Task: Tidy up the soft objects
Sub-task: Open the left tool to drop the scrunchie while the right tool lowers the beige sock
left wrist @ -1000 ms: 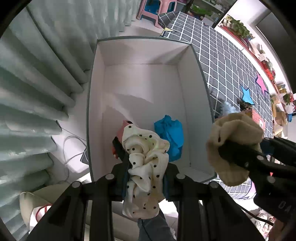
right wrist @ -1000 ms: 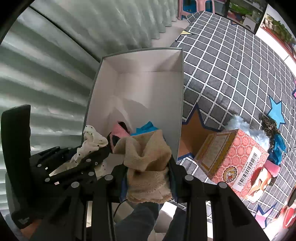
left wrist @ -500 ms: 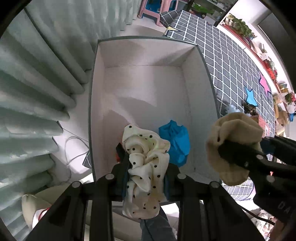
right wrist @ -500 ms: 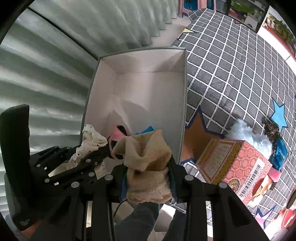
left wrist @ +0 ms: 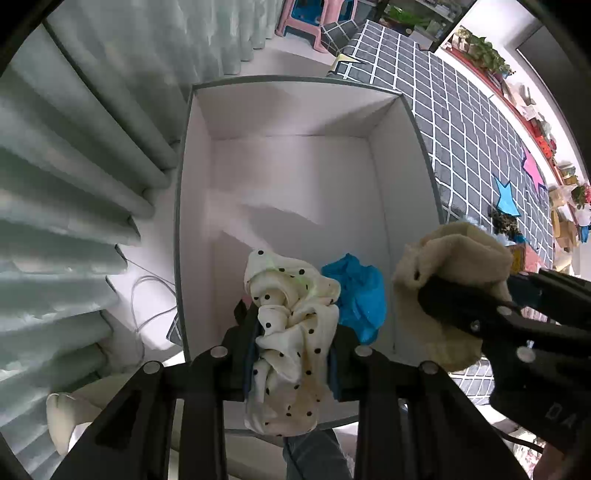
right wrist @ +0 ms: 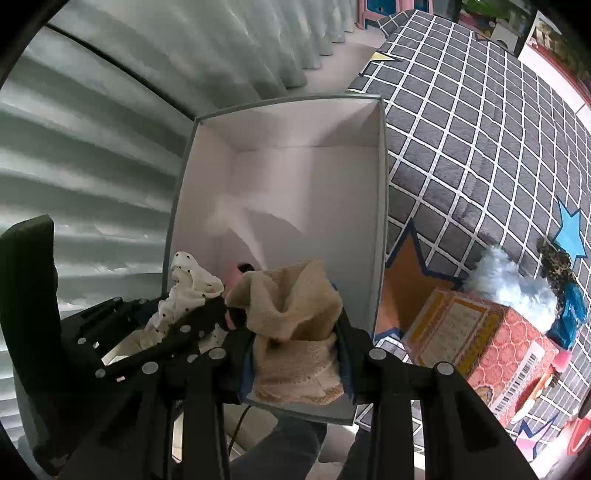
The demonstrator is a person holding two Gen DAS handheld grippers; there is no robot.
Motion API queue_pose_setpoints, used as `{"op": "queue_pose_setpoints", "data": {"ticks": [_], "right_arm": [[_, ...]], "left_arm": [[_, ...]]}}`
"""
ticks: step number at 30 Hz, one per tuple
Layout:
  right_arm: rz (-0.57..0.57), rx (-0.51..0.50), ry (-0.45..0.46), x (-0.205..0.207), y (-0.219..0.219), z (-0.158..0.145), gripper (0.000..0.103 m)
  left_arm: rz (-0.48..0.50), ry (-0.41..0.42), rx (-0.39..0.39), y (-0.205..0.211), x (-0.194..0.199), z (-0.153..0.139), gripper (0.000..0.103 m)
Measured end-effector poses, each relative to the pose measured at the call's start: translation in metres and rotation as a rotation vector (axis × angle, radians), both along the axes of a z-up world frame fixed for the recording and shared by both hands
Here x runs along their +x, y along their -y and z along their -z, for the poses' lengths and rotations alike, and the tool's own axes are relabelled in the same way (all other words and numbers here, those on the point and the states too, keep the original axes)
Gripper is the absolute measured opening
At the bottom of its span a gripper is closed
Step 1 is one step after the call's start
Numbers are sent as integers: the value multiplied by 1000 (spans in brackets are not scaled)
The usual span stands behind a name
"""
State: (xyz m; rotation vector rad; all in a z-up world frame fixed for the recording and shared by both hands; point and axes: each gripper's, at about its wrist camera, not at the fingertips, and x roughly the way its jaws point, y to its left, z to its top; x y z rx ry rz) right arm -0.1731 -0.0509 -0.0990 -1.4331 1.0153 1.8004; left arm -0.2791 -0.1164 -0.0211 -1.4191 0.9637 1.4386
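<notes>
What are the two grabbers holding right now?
Left gripper: shut on the dotted cloth.
Right gripper: shut on the tan cloth.

**Room & backdrop**

Pale grey-green curtain (left wrist: 74, 177) fills the left side in both views, hanging in deep vertical pleats down to a light floor (left wrist: 295, 59). Thin white cable (left wrist: 147, 295) loops on the floor nr the curtain hem. To the right, dark grey rug (right wrist: 480, 129) w/ white grid lines, plus star shapes on it: blue (right wrist: 570, 236), orange (right wrist: 410, 273), pink (left wrist: 533, 171). Pink-and-blue plastic stool (left wrist: 314, 18) stands at the far end. Far right edge: shelf or ledge w/ green plants (left wrist: 484, 51) (too small & warped to tell more). Light is bright, even, daylight-like.
</notes>
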Motion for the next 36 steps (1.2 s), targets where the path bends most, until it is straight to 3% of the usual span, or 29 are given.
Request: {"op": "queue_pose_setpoints", "data": {"ticks": [12,14,16,19,22,25,27,28,34,35,36], "right_arm": [[1,5,5,-15,-22,8,38],[-2,8,4,-18,-26,9,38],[4,3,-4,-19,-31,10,38],[7,-2,-18,-19,-34,9,38],[2,7,-34,-19,-35,5,56],[-6,20,-33,-19,-33,0,57],[-2,24,-38,-18,-34,-3,78],[2,25,-46,-17,-35,-5,89],[57,48,-55,-6,-47,-18,90],[67,49,-54,-5,-49,-20,103],[76,50,-59,-3,-51,-22,103]], "left_arm": [[26,-28,6,-21,-5,4,33],[25,-26,10,-25,-6,5,39],[22,-23,7,-27,-7,5,56],[17,-54,-3,-29,-7,4,70],[18,-61,23,-29,-6,0,80],[-11,-75,67,-28,-7,-7,91],[-31,-79,71,-28,-10,-8,102],[-42,-77,78,-27,-12,-9,103],[-48,-78,85,-33,-15,-12,103],[-46,-78,85,-33,-13,-13,103],[-42,-74,84,-34,-12,-14,103]]}}
